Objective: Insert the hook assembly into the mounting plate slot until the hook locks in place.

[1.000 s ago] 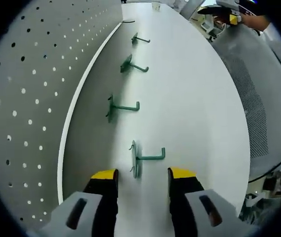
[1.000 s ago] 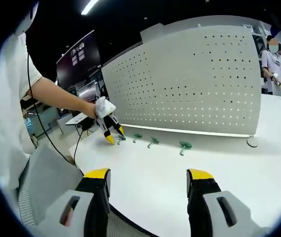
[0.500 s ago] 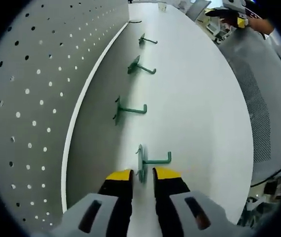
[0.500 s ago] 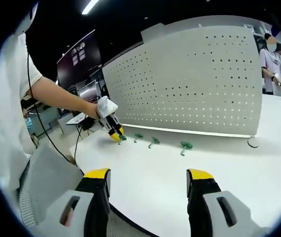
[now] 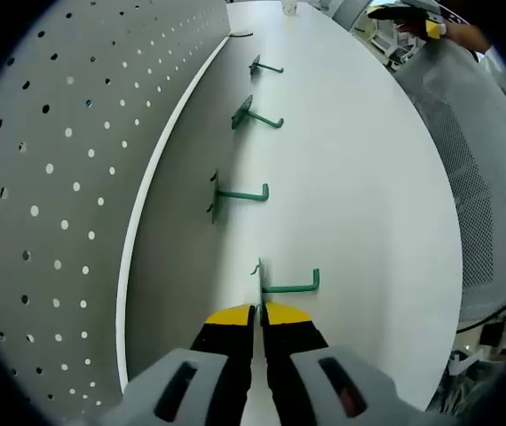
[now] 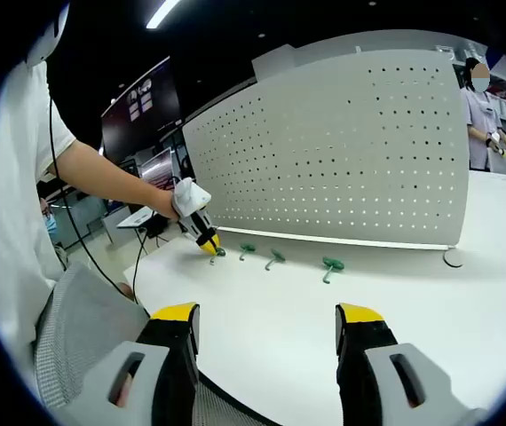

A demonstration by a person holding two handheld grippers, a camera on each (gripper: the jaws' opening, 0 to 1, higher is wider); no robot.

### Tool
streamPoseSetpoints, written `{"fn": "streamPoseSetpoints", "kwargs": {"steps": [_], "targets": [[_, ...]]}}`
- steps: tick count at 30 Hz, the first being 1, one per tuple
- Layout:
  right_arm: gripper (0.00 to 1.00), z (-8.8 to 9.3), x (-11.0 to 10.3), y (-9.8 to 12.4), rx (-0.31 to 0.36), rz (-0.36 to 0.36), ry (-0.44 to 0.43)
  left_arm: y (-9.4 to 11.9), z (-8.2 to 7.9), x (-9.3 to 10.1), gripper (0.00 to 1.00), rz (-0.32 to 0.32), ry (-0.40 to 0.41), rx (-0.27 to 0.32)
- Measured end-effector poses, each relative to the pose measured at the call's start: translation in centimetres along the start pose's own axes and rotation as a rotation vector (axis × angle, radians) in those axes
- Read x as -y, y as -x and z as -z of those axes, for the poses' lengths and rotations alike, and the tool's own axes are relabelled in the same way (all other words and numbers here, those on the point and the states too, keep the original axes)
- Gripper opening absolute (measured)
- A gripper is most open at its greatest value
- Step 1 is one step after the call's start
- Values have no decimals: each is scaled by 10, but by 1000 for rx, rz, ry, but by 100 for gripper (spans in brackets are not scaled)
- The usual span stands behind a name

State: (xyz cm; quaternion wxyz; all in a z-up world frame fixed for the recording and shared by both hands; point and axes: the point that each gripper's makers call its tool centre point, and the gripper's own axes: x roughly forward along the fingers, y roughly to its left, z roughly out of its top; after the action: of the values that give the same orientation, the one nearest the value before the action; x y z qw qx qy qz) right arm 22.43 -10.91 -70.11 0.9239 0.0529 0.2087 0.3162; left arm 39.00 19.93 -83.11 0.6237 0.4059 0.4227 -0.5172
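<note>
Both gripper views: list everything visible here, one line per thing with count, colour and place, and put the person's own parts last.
Green hooks: four, green, in a row on the table along the pegboard's foot; the nearest sits at the left gripper's jaws.
Pegboard: one, grey, perforated, standing upright on the table.
Table: one, white.
Mesh chair back: one, grey, beside the table.
Round disc: one, grey, on the table at the pegboard's end.
Bystander: one, background.
Left gripper: yellow-tipped jaws shut on the nearest hook's plate.
Right gripper: jaws open, empty.
</note>
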Motion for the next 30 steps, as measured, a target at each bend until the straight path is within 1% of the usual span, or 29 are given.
{"fn": "streamPoseSetpoints", "kwargs": {"steps": [2,6,10,13,19,21,22,23,25,27,28,30], "targets": [[60,1,1,0,-4,0,1,0,0,0,4,-2,-18,-5],[60,1,1,1,-7,1,4,0,1,-1,4,-2,-13,-2],[60,1,1,1,-4,5,2,0,2,0,4,-10,-15,12],[60,1,1,0,-6,5,2,1,1,0,3,-17,12,27],[60,2,0,0,-13,-1,9,1,-1,1,3,-31,-12,22],[60,3,-1,0,-17,0,11,1,0,-1,2,-47,-15,24],[60,3,-1,1,-18,0,11,2,0,-1,2,-49,4,33],[60,4,0,1,-21,3,11,2,-2,0,2,-46,13,58],[60,4,0,1,-22,4,9,4,-3,2,2,-46,12,67],[60,4,1,2,-22,6,9,5,-3,0,2,-64,-6,76],[60,5,1,2,-24,6,9,7,-6,0,2,-63,8,92],[60,5,1,2,-24,7,9,11,-6,-2,2,-67,27,102]]}}
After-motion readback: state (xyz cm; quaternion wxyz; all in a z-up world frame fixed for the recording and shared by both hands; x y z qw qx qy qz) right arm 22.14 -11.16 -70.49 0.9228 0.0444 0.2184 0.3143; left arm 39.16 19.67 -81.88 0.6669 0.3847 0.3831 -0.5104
